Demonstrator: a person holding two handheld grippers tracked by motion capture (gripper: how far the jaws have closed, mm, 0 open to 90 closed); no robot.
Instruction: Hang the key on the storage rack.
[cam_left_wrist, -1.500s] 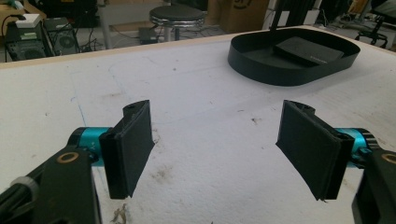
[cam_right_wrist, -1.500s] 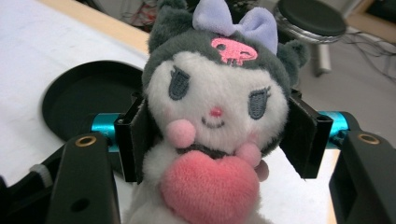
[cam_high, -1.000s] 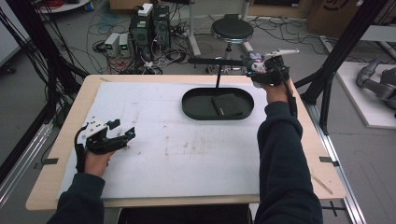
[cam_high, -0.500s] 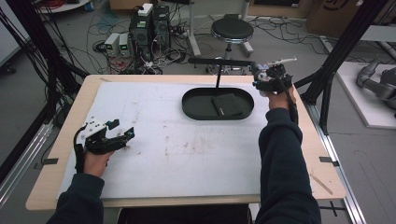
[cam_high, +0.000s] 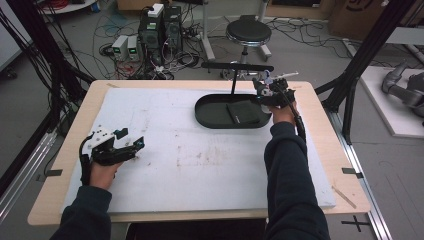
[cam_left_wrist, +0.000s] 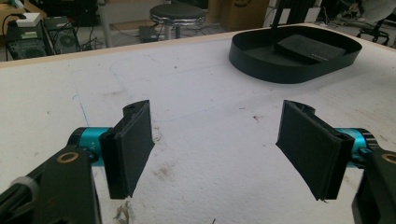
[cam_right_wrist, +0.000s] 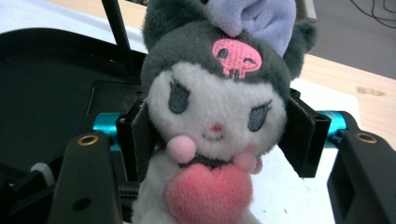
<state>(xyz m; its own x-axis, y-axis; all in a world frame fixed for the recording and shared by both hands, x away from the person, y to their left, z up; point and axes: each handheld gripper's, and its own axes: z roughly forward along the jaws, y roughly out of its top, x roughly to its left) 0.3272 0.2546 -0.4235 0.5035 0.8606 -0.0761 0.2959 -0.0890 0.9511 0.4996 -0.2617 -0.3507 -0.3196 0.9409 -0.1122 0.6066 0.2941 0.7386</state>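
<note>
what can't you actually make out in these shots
- Plush toy: in the right gripper view its lower body is cut off by the bottom edge; in the high view it is too small and hidden by the right hand-held gripper.
- Tray: the flat dark pad inside is too dim to identify.
- Left hand-held gripper: open, holding nothing.

Dark navy long sleeves (cam_high: 290, 185) on both arms, cuffs at wrists. Left gripper (cam_left_wrist: 217, 149): black frame, flat black rubbery pads (cam_left_wrist: 133, 147), teal metal barrels behind pads, brass-ringed screw holes in black arms, white plate on top, black cable looping off back. Right gripper (cam_right_wrist: 219, 135): same black pads, teal barrels, brass-ringed holes, white knurled knob low on side, black cable (cam_high: 299, 122) along forearm.
</note>
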